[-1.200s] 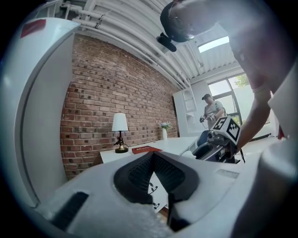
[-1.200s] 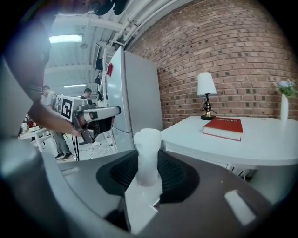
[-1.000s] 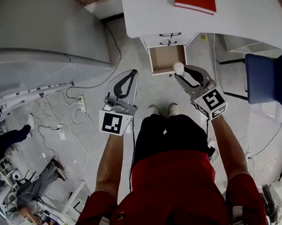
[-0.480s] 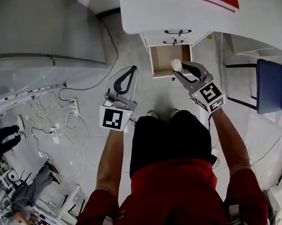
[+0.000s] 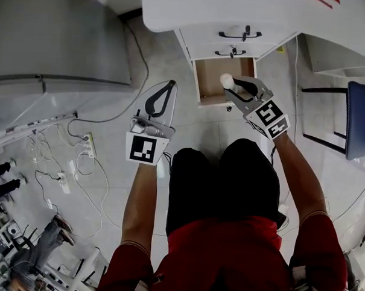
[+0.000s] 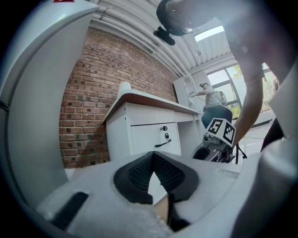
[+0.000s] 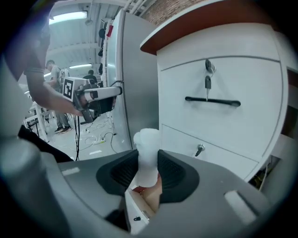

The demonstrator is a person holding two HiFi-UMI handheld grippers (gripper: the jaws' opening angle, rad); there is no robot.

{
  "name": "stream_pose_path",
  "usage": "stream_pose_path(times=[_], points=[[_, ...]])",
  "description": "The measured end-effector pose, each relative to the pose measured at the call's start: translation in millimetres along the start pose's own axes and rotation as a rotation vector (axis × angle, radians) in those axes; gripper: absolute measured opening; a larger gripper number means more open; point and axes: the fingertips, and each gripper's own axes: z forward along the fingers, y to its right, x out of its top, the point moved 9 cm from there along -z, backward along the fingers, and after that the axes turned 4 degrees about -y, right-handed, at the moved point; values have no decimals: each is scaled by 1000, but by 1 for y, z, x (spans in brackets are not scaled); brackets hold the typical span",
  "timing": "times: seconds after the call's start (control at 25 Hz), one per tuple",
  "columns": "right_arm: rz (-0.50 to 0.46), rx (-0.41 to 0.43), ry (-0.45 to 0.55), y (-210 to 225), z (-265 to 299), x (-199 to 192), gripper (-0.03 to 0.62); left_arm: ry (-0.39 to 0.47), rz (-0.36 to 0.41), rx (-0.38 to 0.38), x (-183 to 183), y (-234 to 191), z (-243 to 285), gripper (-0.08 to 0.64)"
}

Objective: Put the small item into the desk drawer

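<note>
Right gripper view: right claw [image 7: 149, 174] pinched the small white item [image 7: 147, 148], held upright and apparently above the open bottom drawer [image 5: 210, 83] under the table [image 5: 194, 10]. Left claw [image 6: 152, 159] was pressed together, empty, well to the side. Judged best: bring the item down inside the drawer walls, clear of the front panel, then spread the jaws.

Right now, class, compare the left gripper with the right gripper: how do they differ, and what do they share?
The right gripper is shut on a small white item; the left gripper is shut on nothing, jaws together. In the head view the right gripper hangs over the open drawer, while the left gripper is over bare floor to its left. Both carry a marker cube.
</note>
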Motion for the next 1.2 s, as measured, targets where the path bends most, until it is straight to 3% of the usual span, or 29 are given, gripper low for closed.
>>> stream_pose_path(times=[0.8,1.2], points=[[-70,-1,-100,48,129,-128,140,68,-29,0,-154,10,63,5],[5,1,-168,71,187,-162,140,97,7,35,-176,14,66,6]])
